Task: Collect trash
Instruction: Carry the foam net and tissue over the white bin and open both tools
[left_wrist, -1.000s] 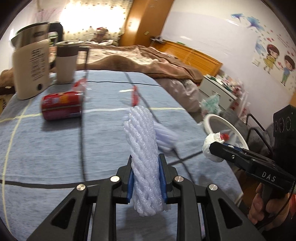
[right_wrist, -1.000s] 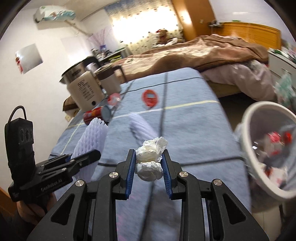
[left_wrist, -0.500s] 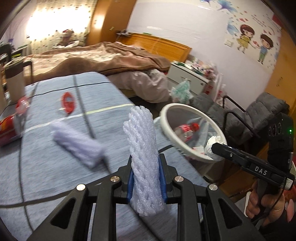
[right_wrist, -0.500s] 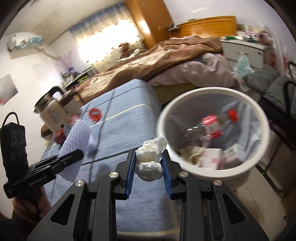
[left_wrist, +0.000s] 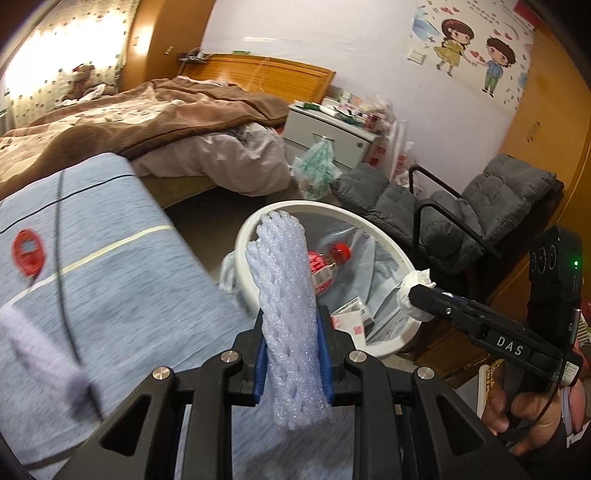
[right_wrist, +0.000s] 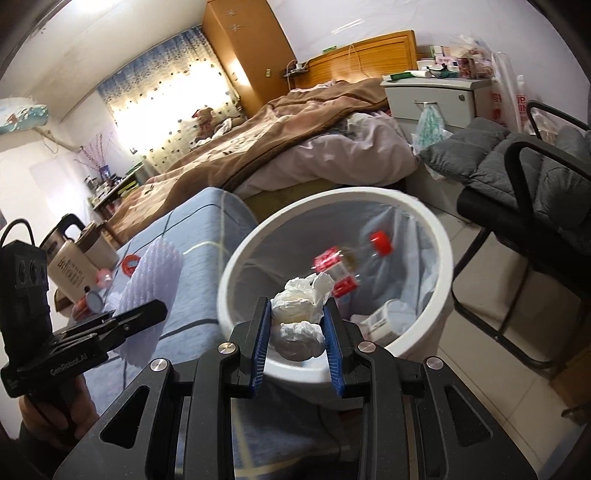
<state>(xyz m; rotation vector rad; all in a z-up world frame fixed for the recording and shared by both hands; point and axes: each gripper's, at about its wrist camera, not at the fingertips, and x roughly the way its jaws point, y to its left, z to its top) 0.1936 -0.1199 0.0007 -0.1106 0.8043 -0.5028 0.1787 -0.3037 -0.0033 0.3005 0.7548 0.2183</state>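
My left gripper (left_wrist: 291, 349) is shut on a white foam net sleeve (left_wrist: 286, 302), held upright at the table's right edge beside the white trash bin (left_wrist: 245, 230). My right gripper (right_wrist: 295, 334) is shut on a crumpled white tissue (right_wrist: 301, 314) and holds it over the near rim of the bin (right_wrist: 448, 258). The lined bin holds a red-capped bottle (right_wrist: 351, 258) and paper scraps. In the left wrist view the right gripper (left_wrist: 419, 293) with the tissue (left_wrist: 415, 282) hangs over the bin's right side. In the right wrist view the left gripper (right_wrist: 147, 314) and sleeve (right_wrist: 147, 284) are at left.
The blue-cloth table (left_wrist: 110, 280) still carries a second foam sleeve (left_wrist: 33, 347), a red round item (left_wrist: 26, 253), a kettle (right_wrist: 70, 266), a mug (right_wrist: 98, 247) and a can (right_wrist: 92, 301). A bed (right_wrist: 295, 122), a grey chair (right_wrist: 535, 177) and a nightstand (left_wrist: 328, 133) stand around.
Both grippers have swung right from over the table to the bin, still holding the sleeve and the tissue. The right gripper now has the tissue over the bin's opening.
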